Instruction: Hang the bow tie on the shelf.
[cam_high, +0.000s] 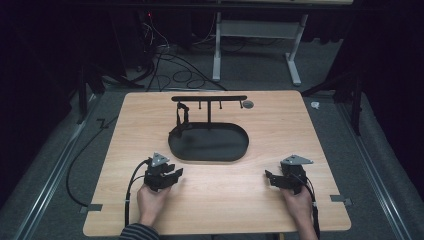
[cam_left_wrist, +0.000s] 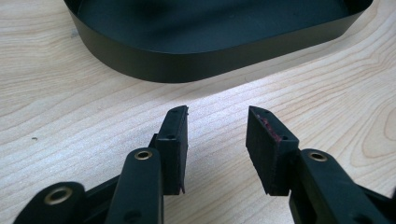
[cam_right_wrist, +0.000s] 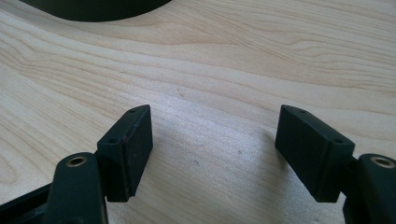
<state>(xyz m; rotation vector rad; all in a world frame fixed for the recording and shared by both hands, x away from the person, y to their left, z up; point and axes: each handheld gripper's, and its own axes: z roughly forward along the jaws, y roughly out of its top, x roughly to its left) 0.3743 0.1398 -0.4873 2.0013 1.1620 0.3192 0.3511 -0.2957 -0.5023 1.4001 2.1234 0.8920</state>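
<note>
The black oval metal tray (cam_high: 235, 150) with a T-shaped hanging rack (cam_high: 209, 98) rising from its back sits mid-surface on the pale wooden surface (cam_high: 210, 200), just ahead of the two grippers. It looks rigid and fairly light, with a smooth, probably slippery painted wall; the thin upright rim (cam_left_wrist: 187, 65) seems the best place to pinch, since the tall rack could tip it if lifted unevenly. A small dark strap-like item (cam_high: 182, 116) hangs from the rack's left end. The left gripper (cam_left_wrist: 217, 144) stands part-open and empty, near the rim. The right gripper (cam_right_wrist: 215, 149) gapes wider, also empty. Bare wood lies all around; the near edge is close behind the hands.
</note>
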